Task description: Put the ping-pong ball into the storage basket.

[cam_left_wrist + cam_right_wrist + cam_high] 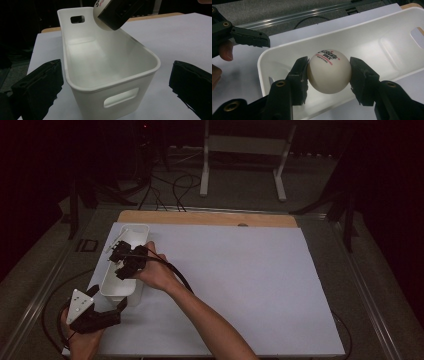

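White table [250, 285], ball [329, 71] clamped between right tongs [329, 72]

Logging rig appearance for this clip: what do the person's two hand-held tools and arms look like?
Both tools are black. The left tool carries a grey three-cornered plate with small dark dots on top, and its blocky jaws look worn at the edges. The right tool has brass-coloured screw eyelets along its jaw arms. A black cable trails from it. Both forearms are bare, with no sleeves or gloves.

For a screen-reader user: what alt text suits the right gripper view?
A white table tennis ball with red and black print is clamped between the right tool's black jaws, above an empty white plastic bin. The left tool shows at the upper left.
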The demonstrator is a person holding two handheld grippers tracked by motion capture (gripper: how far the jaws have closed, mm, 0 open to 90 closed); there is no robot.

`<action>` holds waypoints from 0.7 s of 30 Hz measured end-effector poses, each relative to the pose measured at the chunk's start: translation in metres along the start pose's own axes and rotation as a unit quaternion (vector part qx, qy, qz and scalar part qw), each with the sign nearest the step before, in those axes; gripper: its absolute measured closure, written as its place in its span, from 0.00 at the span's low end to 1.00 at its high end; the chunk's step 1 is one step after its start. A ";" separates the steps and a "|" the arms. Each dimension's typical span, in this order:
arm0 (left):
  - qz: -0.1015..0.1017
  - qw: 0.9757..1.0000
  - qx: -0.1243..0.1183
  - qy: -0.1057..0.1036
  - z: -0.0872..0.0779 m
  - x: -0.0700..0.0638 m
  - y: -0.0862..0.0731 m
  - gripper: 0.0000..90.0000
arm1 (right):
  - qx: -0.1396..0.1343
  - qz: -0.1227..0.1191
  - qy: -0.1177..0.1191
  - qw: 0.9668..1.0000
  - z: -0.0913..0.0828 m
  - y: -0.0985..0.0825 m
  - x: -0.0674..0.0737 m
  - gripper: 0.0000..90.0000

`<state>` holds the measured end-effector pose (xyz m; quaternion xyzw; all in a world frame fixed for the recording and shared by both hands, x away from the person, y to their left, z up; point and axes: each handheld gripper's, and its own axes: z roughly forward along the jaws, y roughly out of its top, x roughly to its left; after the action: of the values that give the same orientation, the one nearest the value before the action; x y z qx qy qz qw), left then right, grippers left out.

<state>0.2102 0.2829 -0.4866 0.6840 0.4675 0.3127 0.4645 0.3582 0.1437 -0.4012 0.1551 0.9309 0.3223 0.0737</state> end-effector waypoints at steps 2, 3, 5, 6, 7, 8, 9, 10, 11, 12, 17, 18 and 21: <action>0.000 1.000 0.000 0.000 0.000 0.000 0.000 0.00 | 0.003 -0.001 0.000 1.000 0.001 0.000 0.000 0.56; 0.000 1.000 0.000 0.000 0.000 0.000 0.000 0.00 | 0.004 -0.001 0.000 1.000 0.001 -0.001 0.000 0.56; 0.000 1.000 0.000 0.000 0.000 0.000 0.000 0.00 | 0.006 -0.002 0.001 1.000 0.001 -0.001 0.000 0.56; 0.000 1.000 0.000 0.000 0.000 0.000 0.000 0.00 | 0.006 -0.002 0.001 1.000 0.002 -0.001 0.000 0.56; 0.000 1.000 0.000 0.000 0.000 0.000 0.000 0.00 | 0.006 -0.003 0.002 1.000 0.002 -0.001 0.001 0.56; 0.000 1.000 0.000 0.000 0.000 0.000 0.000 0.00 | 0.007 -0.001 0.002 1.000 0.002 -0.001 0.001 0.56; 0.000 1.000 0.000 0.000 0.000 0.000 0.000 0.00 | 0.008 -0.003 0.001 1.000 0.002 -0.001 0.001 0.56; 0.000 1.000 0.000 0.000 0.000 0.000 0.000 0.00 | 0.009 -0.004 0.002 1.000 0.003 -0.001 0.002 0.56; 0.000 1.000 0.000 0.000 0.000 0.000 0.000 0.00 | 0.010 -0.003 0.003 1.000 0.003 -0.001 0.002 0.56; 0.000 1.000 0.000 0.000 0.000 0.000 0.000 0.00 | 0.012 -0.003 0.002 1.000 0.004 -0.001 0.002 0.56; 0.000 1.000 -0.001 0.000 0.000 0.000 0.000 0.00 | 0.012 -0.001 0.009 1.000 0.005 -0.001 0.002 0.44; 0.000 1.000 0.000 0.000 0.000 0.000 0.000 0.00 | 0.010 0.003 0.011 1.000 0.005 -0.001 0.003 0.37; 0.002 1.000 0.001 -0.001 0.000 0.000 0.000 0.00 | 0.008 0.004 0.007 1.000 0.005 -0.001 0.003 0.19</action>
<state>0.2103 0.2829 -0.4868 0.6854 0.4664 0.3127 0.4636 0.3558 0.1469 -0.4060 0.1573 0.9334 0.3159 0.0648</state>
